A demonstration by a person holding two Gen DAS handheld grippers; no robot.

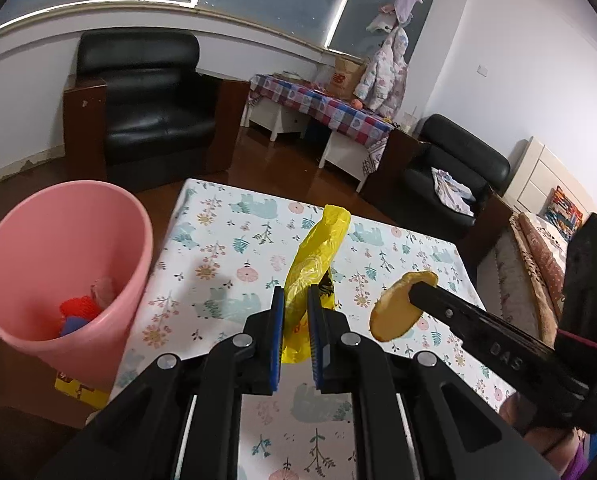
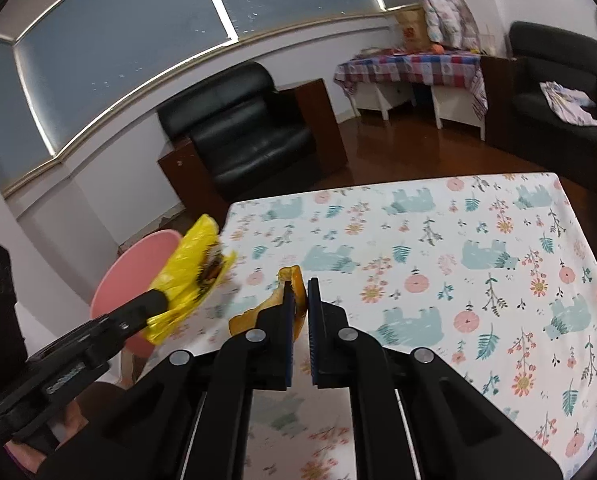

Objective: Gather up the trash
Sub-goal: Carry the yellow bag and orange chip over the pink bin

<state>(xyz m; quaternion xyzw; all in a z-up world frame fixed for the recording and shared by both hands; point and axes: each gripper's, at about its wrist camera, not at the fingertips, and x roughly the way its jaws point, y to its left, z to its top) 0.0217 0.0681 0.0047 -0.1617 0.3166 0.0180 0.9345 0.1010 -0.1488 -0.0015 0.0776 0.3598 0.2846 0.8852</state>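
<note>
Floral-cloth table (image 1: 226,248) bare. My left hand-held gripper (image 1: 296,300) grips the yellow wrapper (image 1: 318,248); right hand-held gripper (image 2: 298,292) clamps orange peel (image 2: 294,280). Both aloft. Next, I judge: carry to pink bin (image 1: 110,216), release.

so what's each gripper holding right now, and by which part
The left gripper pinches the yellow plastic wrapper near its lower end, the rest sticking up. The right gripper clamps the orange peel at one edge.
</note>
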